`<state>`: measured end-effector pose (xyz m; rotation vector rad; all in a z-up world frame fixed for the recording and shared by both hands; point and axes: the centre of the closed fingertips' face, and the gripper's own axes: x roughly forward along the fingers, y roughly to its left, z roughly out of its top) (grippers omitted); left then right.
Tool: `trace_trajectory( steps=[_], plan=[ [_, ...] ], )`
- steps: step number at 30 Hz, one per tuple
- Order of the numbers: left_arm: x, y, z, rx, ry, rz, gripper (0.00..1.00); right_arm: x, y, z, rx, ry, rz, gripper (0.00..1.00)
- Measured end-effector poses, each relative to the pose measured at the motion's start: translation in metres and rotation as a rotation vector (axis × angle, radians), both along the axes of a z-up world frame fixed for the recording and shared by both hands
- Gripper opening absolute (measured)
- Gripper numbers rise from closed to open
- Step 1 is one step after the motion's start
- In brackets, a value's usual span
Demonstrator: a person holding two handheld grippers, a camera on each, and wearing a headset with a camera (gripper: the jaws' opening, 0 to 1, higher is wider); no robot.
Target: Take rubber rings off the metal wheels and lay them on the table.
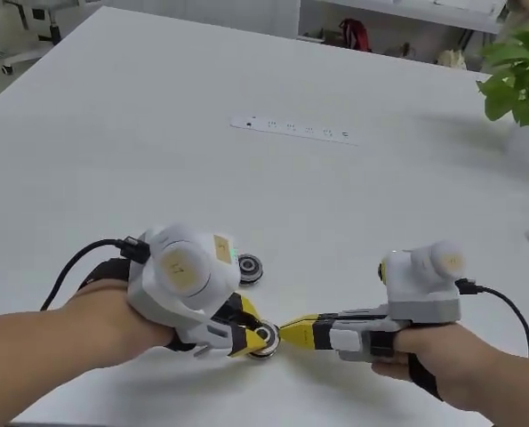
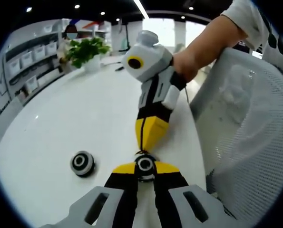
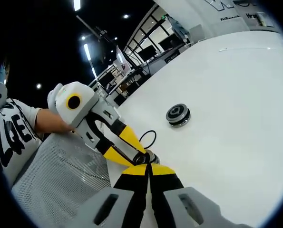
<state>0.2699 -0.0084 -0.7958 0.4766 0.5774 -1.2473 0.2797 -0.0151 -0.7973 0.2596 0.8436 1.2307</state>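
Sitting near the gripped wheel [image 1: 263, 338], another wheel [image 1: 249, 268]; beyond, socket strip [image 1: 295, 130], plant [image 1: 517, 76].

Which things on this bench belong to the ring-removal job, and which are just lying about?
Belong to the job:
clamped wheel
left claw, gripping it
right claw, tips at that wheel
loose wheel on the table

Just lying about:
power strip
plant
mesh chair

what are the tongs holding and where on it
The left tongs clamp the metal wheel across its rim; the right tongs are shut at its edge, their hold unclear.
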Motion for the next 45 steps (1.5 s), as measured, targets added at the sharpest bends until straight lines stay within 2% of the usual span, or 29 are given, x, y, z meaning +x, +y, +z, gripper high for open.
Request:
trace_trajectory(
  steps=[35,41,45],
  plan=[
    [0.0,0.0,0.0,0.009,0.0,0.0,0.11,-0.005,0.007,0.007,0.009,0.003,0.029,0.0],
    [0.0,0.0,0.0,0.011,0.001,0.002,0.11,-0.009,0.012,0.011,0.018,0.003,0.047,0.0],
    [0.0,0.001,0.0,0.008,0.0,0.002,0.12,-0.012,0.022,0.018,0.047,-0.002,0.061,0.0]
  ],
)
